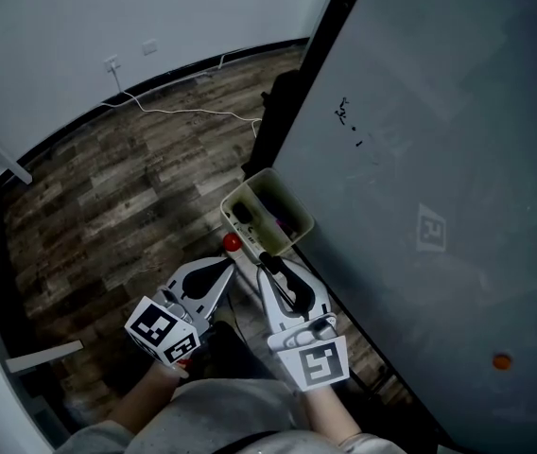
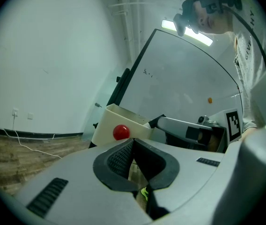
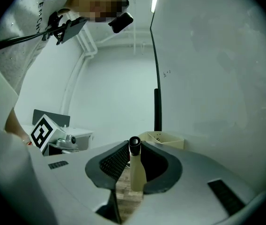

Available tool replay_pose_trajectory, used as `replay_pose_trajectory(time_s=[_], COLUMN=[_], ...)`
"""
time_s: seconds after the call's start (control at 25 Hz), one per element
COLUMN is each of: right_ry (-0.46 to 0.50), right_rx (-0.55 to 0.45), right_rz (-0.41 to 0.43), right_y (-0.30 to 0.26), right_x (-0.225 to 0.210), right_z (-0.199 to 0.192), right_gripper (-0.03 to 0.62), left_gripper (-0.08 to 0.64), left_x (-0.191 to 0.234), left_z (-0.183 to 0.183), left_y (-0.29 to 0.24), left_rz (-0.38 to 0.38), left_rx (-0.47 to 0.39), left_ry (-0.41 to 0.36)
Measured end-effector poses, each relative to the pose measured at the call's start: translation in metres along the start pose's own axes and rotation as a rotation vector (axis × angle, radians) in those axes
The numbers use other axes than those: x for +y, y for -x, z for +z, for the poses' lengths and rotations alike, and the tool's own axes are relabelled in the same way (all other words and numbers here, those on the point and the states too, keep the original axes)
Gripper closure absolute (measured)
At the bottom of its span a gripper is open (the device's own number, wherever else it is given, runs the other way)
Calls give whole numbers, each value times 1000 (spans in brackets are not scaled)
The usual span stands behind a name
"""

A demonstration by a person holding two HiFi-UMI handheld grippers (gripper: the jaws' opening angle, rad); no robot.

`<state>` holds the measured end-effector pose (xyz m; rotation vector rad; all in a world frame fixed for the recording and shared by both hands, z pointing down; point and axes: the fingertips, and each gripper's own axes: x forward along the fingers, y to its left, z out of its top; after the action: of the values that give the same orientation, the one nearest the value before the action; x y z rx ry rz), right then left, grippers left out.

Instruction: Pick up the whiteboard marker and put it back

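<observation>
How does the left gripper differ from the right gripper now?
The left gripper has its jaws together with nothing between them; the right gripper is closed on a marker. A red ball sits just beyond the left gripper's tips; the right gripper's view shows none. Both point toward the cream box.

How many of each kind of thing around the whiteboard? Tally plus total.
Hand-held grippers: 2 (left hand-held gripper, right hand-held gripper)
Cream whiteboard marker with a black cap: 1
Beige plastic tray: 1
Grey whiteboard: 1
Small red round object: 1
Small orange round dot: 1
Total: 7 (tray contents too dark to count)
</observation>
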<state>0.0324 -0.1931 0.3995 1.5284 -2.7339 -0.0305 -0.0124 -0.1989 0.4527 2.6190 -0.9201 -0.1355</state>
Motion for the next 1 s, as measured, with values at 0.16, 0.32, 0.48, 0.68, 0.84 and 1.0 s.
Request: replay_pose_trajectory(time_s=[0.16, 0.32, 0.48, 0.68, 0.84, 1.0], right_ry=[-18, -45, -58, -70, -71, -68], right_rx=[-4, -11, -23, -33, -45, -52], right_rz=[2, -7, -14, -15, -15, -14], right_y=[-1, 0, 0, 1, 1, 2], right_x=[1, -3, -7, -13, -14, -15], right_z=[0, 2, 7, 13, 21, 29], right_gripper=[506, 512, 514, 514, 514, 514], left_gripper=[545, 546, 545, 545, 545, 545], left_x=[-1, -1, -1, -2, -1, -1], left_z=[-2, -2, -2, 0, 4, 9], left_y=[1, 1, 3, 4, 8, 9], left_rz=[3, 6, 12, 16, 24, 26], left_rx=[3, 2, 2, -3, -8, -17], left_ry=[4, 5, 3, 0, -6, -10])
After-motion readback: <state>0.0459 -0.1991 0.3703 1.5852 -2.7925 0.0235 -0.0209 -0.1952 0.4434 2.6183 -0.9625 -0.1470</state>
